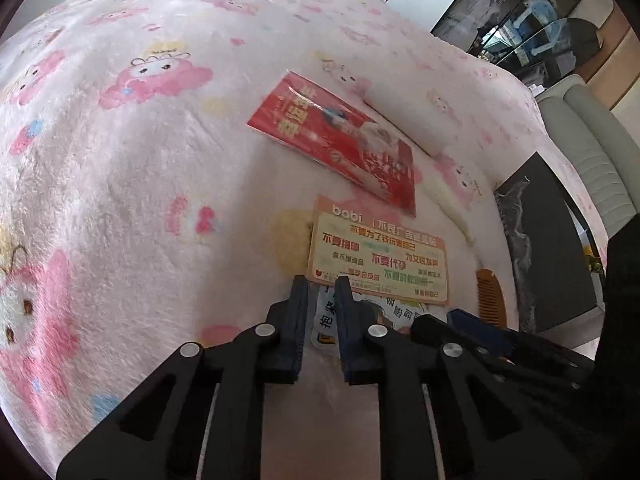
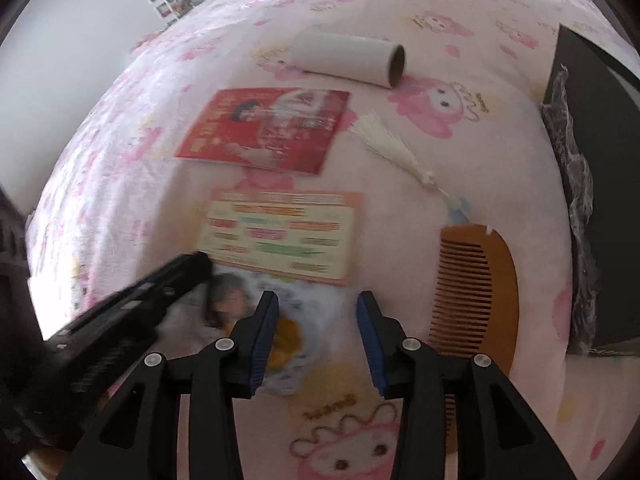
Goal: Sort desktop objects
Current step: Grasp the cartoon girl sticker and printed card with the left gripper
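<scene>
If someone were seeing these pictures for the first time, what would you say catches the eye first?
The pink cartoon-print blanket fills both views. A glossy red card lies mid-scene, with an orange-edged card of coloured text just nearer, overlapping a white illustrated sheet. A wooden comb lies to their right. The left gripper is shut at the orange-edged card's near-left corner, and the right gripper hovers open over the sheet.

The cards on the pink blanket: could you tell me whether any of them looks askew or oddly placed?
Yes. The orange-bordered card overlaps the upper edge of the white illustrated card, so they lie partly stacked. The red card sits apart, turned at a slant to them. Nothing looks torn or spilled.
</scene>
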{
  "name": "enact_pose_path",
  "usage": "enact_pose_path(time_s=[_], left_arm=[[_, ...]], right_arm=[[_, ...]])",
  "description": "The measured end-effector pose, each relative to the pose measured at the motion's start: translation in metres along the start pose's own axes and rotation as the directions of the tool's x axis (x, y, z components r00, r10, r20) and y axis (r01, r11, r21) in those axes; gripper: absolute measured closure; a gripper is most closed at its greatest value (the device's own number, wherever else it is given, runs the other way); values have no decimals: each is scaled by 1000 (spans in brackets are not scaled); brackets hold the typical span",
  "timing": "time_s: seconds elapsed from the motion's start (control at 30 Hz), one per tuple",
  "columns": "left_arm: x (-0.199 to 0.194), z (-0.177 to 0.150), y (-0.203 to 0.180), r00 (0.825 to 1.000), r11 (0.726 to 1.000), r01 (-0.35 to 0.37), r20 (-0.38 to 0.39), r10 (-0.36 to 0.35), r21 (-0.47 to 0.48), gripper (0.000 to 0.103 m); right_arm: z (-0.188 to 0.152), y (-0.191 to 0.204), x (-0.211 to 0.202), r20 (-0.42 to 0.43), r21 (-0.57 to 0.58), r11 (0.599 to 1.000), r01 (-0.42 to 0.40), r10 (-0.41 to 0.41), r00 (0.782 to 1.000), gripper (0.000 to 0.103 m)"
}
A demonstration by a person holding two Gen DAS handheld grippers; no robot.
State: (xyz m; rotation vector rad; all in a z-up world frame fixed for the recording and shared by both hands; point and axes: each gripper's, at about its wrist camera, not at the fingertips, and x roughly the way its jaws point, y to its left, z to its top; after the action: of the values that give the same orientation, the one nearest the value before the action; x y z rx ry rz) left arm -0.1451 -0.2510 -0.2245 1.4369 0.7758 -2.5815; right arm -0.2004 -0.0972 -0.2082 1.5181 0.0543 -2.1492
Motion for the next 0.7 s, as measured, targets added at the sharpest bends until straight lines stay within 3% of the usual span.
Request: enact_pose_path(time_s=[0.2, 0.3, 0.4, 0.53, 0.7], left_arm=[[-14, -18, 6, 984, 985, 143, -89, -151, -91, 91], [-24, -31, -2, 984, 985, 149, -86, -156, -82, 89], [-25, -30, -6, 989, 990, 136, -60, -138, -50, 78], [-9, -29, -3, 989, 992, 116, -84, -120, -48, 77], [-2, -33, -9, 988, 993, 115, -103, -115, -3, 71]], right_arm=[[-14, -4, -37, 64, -16, 1000, -23, 24, 998, 67], [-25, -14, -49, 47, 31, 998, -49, 47, 998, 67], [-37, -20, -43, 8, 37, 999, -37, 36, 999, 67], [-41, -27, -30, -16, 92, 995, -42, 44, 999, 66], [-44, -17, -16, -37, 35, 999, -1, 3, 999, 66]])
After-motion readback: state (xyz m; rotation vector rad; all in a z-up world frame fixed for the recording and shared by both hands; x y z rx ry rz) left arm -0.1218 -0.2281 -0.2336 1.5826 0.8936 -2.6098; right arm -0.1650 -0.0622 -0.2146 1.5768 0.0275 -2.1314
